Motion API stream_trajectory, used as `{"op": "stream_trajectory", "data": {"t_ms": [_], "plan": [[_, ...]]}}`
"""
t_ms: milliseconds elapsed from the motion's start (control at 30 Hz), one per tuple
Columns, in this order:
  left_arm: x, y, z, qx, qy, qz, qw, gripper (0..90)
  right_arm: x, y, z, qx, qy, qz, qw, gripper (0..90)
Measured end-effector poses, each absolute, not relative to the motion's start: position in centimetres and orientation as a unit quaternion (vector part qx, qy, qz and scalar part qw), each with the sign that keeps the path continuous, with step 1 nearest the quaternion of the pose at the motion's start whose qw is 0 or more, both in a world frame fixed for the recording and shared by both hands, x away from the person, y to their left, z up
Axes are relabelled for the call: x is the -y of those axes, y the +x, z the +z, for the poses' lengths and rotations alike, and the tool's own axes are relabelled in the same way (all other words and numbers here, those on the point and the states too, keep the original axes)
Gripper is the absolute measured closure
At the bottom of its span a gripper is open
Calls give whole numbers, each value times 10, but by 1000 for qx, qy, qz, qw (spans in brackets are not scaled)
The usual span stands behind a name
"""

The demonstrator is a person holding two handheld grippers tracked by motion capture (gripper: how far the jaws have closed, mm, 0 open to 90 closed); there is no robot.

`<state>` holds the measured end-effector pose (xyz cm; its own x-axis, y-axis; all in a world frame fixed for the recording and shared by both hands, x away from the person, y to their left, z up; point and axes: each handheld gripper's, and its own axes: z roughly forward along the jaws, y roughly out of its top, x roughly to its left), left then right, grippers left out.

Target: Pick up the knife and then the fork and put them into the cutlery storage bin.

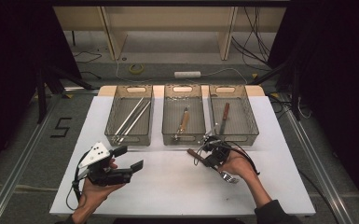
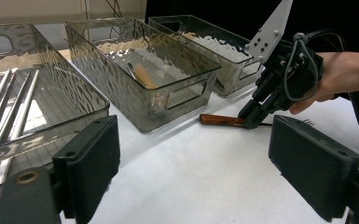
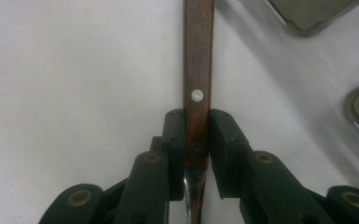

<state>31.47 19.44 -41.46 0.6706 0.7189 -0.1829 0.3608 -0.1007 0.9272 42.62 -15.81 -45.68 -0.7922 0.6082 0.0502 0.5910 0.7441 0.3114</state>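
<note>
A fork with a dark wooden handle (image 1: 193, 152) and metal tines (image 1: 230, 177) lies low at the white table (image 1: 168, 186), in front of the middle and right bins. My right gripper (image 1: 201, 157) is shut on the handle; the right gripper view has both pads clamping the wood (image 3: 197, 70) just below its rivet. From the left gripper view, that gripper (image 2: 251, 120) pinches the handle (image 2: 219, 120) at table level. I cannot tell whether the fork touches the table. My left gripper (image 1: 129, 157) is open and holds nothing, at the front left, its wide-apart jaws (image 2: 193, 163) facing the bins.
Three clear bins stand in a row at the back of the table. The left bin (image 1: 130, 135) holds long metal rods, the middle bin (image 1: 183, 137) a wood-handled utensil, and the right bin (image 1: 235, 135) a wood-handled knife. The table's front edge is close to both hands.
</note>
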Motion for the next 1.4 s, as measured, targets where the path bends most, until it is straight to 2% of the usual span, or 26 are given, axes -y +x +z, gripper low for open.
{"op": "stream_trajectory", "data": {"t_ms": [1400], "plan": [[-194,315,-414,-373,724,161,557,159,174,425,-442,-920,327,210,43,777]]}}
